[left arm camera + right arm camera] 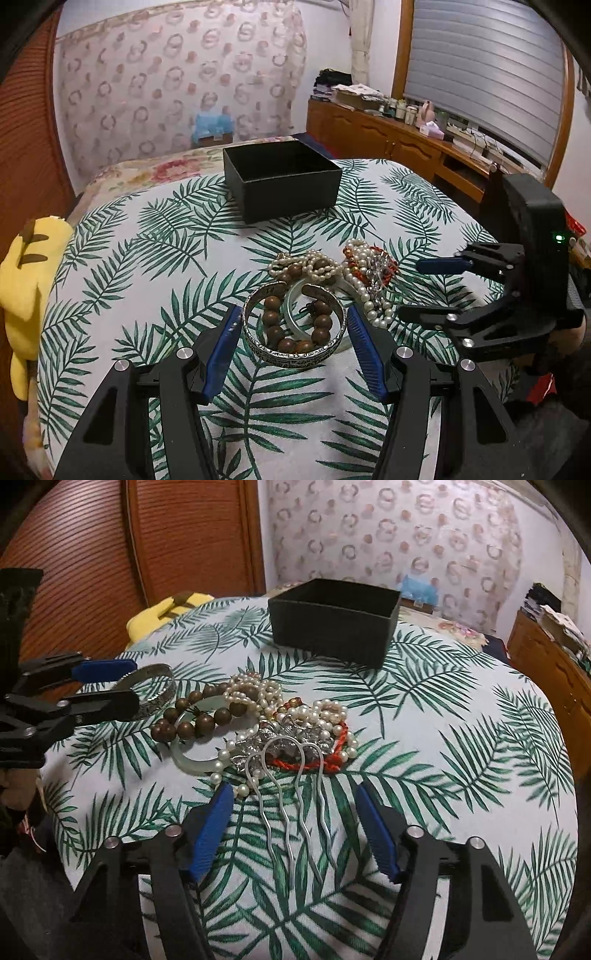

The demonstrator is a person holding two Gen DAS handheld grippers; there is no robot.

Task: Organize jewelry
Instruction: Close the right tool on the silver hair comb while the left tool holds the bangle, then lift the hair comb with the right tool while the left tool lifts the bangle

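One leaf-print cloth (147, 258), papered wall (166, 74).

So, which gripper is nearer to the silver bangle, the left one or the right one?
Left. The left gripper has its open fingers on either side of the silver bangle. The right gripper is open around the prongs of the hair comb, off to the bangle's side.
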